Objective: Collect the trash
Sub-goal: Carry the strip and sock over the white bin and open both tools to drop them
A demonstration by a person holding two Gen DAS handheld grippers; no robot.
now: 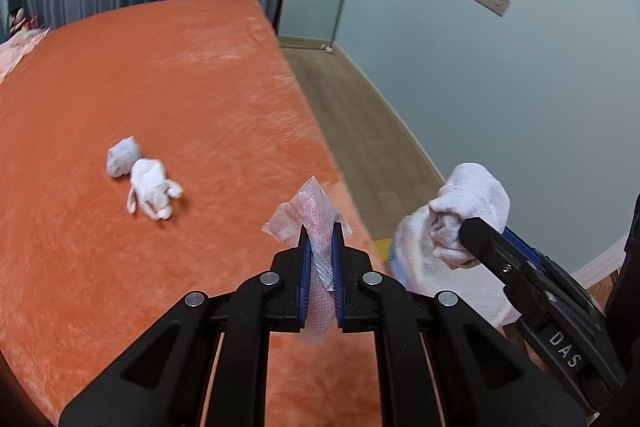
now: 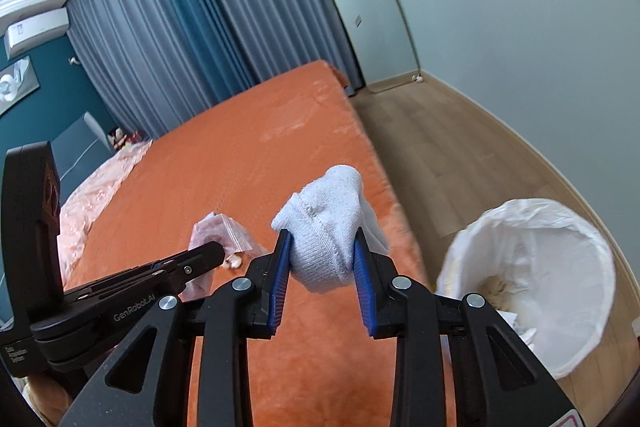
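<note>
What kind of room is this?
Most likely a bedroom: a bed with an orange blanket, long curtains behind it, and a wall air conditioner. A lined trash bin stands beside the bed.

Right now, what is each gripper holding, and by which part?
Left gripper pinches a thin plastic wrapper along its lower middle. Right gripper clamps a balled white sock across its lower bulk.
</note>
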